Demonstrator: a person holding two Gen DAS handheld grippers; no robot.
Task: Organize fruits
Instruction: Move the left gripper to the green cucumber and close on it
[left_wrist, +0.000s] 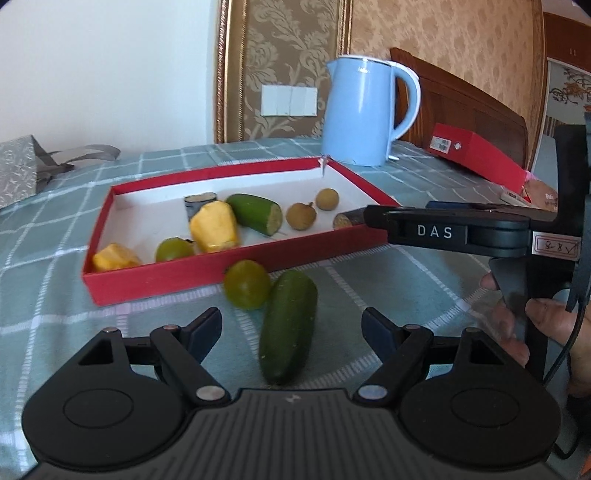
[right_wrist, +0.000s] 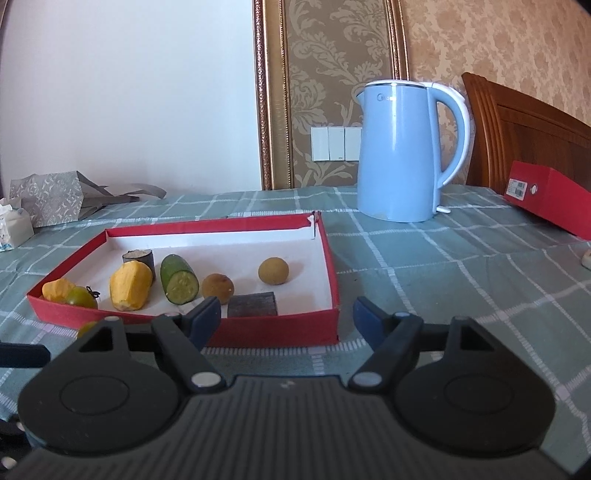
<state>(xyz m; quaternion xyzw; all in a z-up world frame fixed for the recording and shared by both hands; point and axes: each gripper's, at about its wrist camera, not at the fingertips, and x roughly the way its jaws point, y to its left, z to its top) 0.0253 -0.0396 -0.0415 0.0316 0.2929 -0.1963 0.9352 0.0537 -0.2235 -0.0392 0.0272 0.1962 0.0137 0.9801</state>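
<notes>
A red tray on the checked tablecloth holds two yellow fruit pieces, a green tomato, a cut cucumber piece, two brown longans, and dark sugarcane pieces. On the cloth in front of the tray lie a green tomato and a whole cucumber. My left gripper is open, its fingers on either side of the cucumber's near half. My right gripper is open and empty at the tray's near right corner; it also shows in the left wrist view.
A light blue kettle stands behind the tray. A red box lies at the far right. A grey patterned bag and a tissue pack sit at the far left.
</notes>
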